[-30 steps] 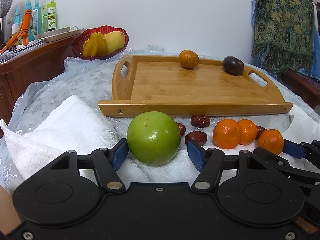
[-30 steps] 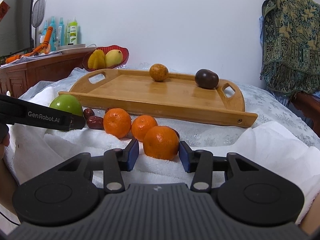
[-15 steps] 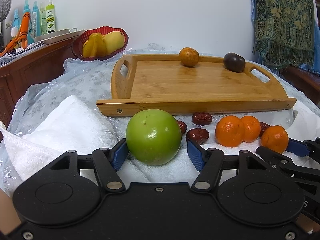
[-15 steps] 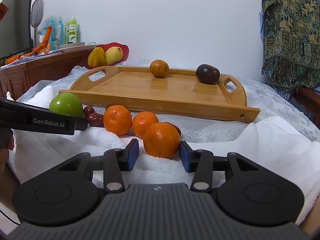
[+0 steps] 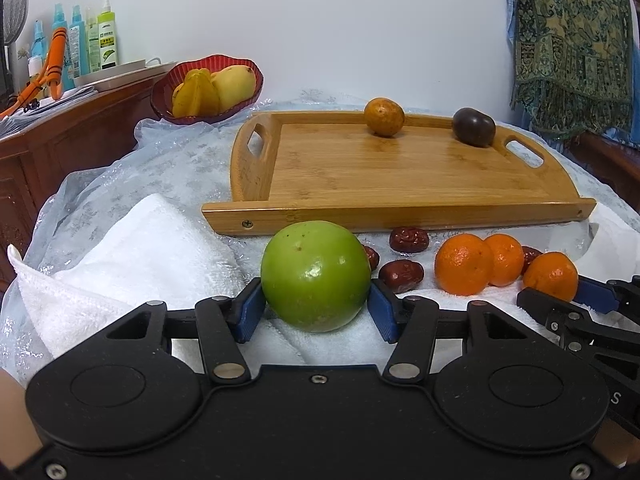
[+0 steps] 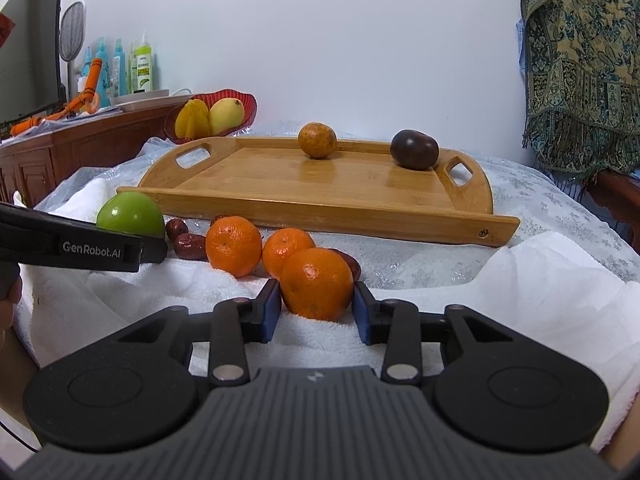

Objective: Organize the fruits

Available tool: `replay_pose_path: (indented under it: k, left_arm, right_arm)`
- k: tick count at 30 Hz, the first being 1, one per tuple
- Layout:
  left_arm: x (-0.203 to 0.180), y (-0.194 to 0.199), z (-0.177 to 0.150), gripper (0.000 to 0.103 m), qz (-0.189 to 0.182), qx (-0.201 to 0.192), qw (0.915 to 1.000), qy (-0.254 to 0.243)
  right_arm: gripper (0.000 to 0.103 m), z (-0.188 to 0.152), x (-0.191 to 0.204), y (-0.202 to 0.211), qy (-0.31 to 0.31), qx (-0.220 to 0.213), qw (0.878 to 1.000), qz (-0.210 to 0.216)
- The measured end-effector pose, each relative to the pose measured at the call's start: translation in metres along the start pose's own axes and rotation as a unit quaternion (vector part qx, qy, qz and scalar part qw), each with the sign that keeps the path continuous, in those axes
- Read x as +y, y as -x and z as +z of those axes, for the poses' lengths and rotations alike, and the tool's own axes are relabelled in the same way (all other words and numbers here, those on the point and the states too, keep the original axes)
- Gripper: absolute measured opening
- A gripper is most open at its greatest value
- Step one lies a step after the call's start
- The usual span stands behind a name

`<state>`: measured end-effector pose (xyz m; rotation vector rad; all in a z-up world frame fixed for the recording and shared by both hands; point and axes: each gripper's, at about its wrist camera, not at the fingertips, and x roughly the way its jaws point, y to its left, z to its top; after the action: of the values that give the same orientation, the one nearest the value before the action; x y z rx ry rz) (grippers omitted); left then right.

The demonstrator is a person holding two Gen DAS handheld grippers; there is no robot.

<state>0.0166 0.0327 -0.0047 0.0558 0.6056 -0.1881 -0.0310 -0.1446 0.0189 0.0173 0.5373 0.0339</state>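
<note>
Both grippers had closed since earlier: left gripper [image 5: 316,309] pinched the green apple [image 5: 315,275], right gripper [image 6: 316,307] seemingly touched a tangerine [image 6: 317,283], both on the towel [image 6: 520,280]. Beyond, the wooden tray [image 6: 360,208] held two fruits.

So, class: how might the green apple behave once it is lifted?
The green apple looks smooth and glossy, so the left tool may slip. Being round, it would probably roll if set on the flat wooden tray.
</note>
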Motion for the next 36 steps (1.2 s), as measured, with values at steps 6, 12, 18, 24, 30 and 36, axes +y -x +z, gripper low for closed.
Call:
replay_pose_path:
  k: [6, 12, 18, 24, 30, 36]
  left_arm:
    - [0.0, 0.005, 0.001, 0.053, -0.001, 0.0, 1.0, 0.004]
    - [-0.001, 0.012, 0.005, 0.053, -0.004, -0.004, 1.0, 0.007]
    - [-0.005, 0.021, 0.012, 0.053, -0.01, -0.012, 0.9999, 0.006]
    - [-0.012, 0.025, 0.019, 0.053, -0.018, -0.02, 0.9996, 0.001]
    - [-0.021, 0.023, 0.028, 0.053, -0.032, -0.024, 0.9992, -0.005]
    - [-0.03, 0.02, 0.041, 0.053, -0.044, -0.033, 0.9984, -0.01]
  right_arm:
    - [0.041, 0.001, 0.001, 0.006, 0.001, -0.015, 1.0, 0.005]
    - [0.041, 0.005, -0.002, 0.008, -0.003, -0.026, 1.0, 0.002]
    - [0.041, 0.012, -0.007, 0.007, -0.004, -0.037, 0.999, 0.001]
    - [0.041, 0.021, -0.016, 0.006, -0.007, -0.049, 0.999, -0.004]
    - [0.041, 0.032, -0.025, 0.003, -0.009, -0.064, 0.998, -0.01]
    - [0.041, 0.043, -0.04, -0.002, -0.022, -0.077, 0.997, -0.017]
